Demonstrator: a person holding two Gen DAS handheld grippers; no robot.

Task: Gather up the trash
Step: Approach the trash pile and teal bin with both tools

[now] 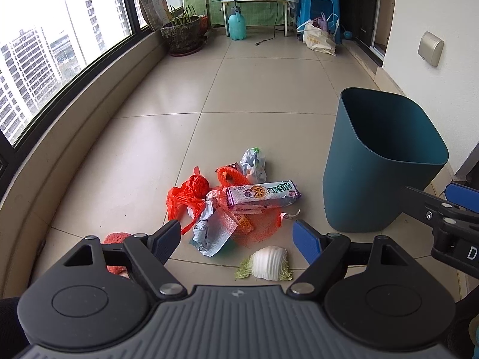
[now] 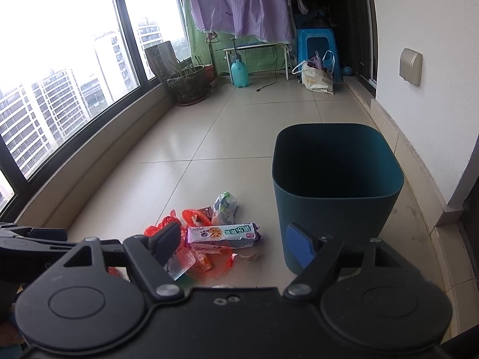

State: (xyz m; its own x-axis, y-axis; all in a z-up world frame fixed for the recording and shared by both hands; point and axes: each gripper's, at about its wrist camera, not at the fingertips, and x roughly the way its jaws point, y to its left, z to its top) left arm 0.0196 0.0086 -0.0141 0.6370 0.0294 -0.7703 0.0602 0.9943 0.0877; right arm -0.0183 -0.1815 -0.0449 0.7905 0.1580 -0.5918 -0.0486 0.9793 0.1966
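Observation:
A heap of trash lies on the tiled floor: a snack wrapper [image 1: 263, 195] [image 2: 223, 234], a red plastic bag [image 1: 187, 196], an orange net [image 1: 257, 224] [image 2: 194, 218], crumpled clear bubble plastic [image 1: 209, 230], a small tied bag [image 1: 254, 163] [image 2: 225, 206] and a cabbage piece [image 1: 268, 263]. A dark teal bin [image 1: 380, 161] [image 2: 336, 197] stands upright to the right of the heap. My left gripper [image 1: 238, 239] hovers open above the near side of the heap, nothing between its fingers. My right gripper [image 2: 233, 243] is open too, between heap and bin, and shows at the right edge of the left wrist view [image 1: 449, 212].
A red scrubby lump [image 1: 115, 239] lies left of the heap. A low ledge under the window [image 1: 74, 125] runs along the left, a white wall [image 2: 434, 89] along the right. Far back stand a plant pot [image 1: 182, 34], a spray bottle [image 1: 237, 25], a stool [image 1: 318, 3] and a bag [image 1: 318, 39].

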